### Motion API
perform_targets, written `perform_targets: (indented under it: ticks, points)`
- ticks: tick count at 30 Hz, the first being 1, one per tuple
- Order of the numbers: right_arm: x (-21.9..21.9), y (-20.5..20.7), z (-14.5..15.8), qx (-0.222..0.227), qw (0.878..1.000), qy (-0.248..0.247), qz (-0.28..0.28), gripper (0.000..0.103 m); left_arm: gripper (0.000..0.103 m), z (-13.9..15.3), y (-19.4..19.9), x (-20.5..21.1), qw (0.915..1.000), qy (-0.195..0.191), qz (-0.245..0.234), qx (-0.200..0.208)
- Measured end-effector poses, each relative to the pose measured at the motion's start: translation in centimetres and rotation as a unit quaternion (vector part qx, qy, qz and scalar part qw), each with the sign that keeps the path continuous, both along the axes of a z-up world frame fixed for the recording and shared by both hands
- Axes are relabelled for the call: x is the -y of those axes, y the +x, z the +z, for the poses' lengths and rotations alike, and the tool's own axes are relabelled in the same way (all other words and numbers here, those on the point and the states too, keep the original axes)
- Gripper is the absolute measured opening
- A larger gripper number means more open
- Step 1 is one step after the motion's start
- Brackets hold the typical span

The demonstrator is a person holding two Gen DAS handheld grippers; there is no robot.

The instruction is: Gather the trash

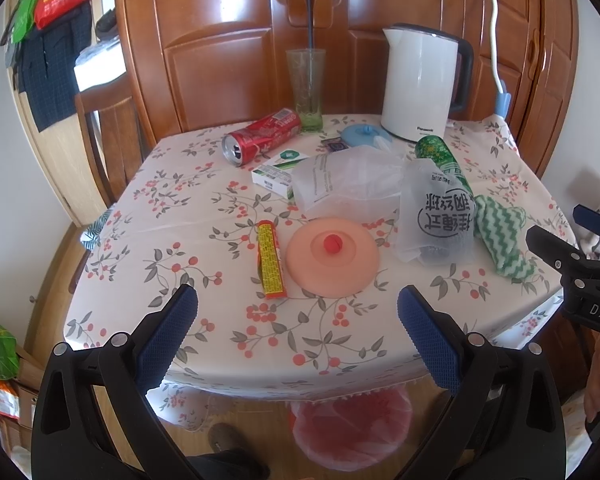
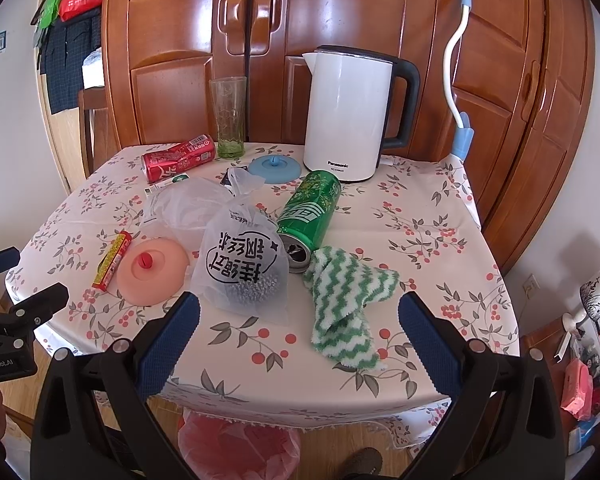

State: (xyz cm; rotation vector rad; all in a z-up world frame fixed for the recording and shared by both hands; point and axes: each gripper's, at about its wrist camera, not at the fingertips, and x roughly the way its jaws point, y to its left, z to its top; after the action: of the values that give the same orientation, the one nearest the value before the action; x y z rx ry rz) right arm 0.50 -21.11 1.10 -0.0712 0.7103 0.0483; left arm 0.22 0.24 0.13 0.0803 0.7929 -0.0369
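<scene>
On the floral tablecloth lie a red can (image 1: 262,136) (image 2: 179,158) on its side, a green can (image 1: 444,160) (image 2: 310,214) on its side, an orange-yellow snack wrapper (image 1: 271,260) (image 2: 112,260), a clear plastic bag (image 1: 348,184) (image 2: 188,206) and a printed bag with a steel scourer (image 1: 436,216) (image 2: 244,264). A red-lined bin (image 1: 352,428) (image 2: 240,444) stands on the floor under the table's front edge. My left gripper (image 1: 298,320) is open and empty above the front edge. My right gripper (image 2: 299,326) is open and empty, near the green-white cloth (image 2: 346,300).
A white kettle (image 1: 420,84) (image 2: 348,112), a green glass (image 1: 306,88) (image 2: 229,118), a blue lid (image 1: 360,134) (image 2: 275,168), a pink lid (image 1: 332,258) (image 2: 150,272) and a white box (image 1: 278,174) also sit on the table. A wooden wardrobe stands behind, a chair (image 1: 100,140) at left.
</scene>
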Motion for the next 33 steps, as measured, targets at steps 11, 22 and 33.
perform_targets:
  ticks: [11,22,33]
  points:
    - [0.09,-0.04,-0.05,0.000,1.000,0.000,0.000,0.098,0.097,0.02,0.04,-0.11,1.0000,0.000,0.000,0.000]
    - [0.23,-0.04,-0.19,-0.001,1.000,0.001,-0.001,0.098,0.097,-0.10,-0.08,0.13,1.0000,0.001,-0.002,0.001]
    - [0.37,0.08,-0.25,-0.001,1.000,0.005,0.000,0.098,0.097,-0.14,-0.14,0.18,1.0000,-0.002,-0.004,0.004]
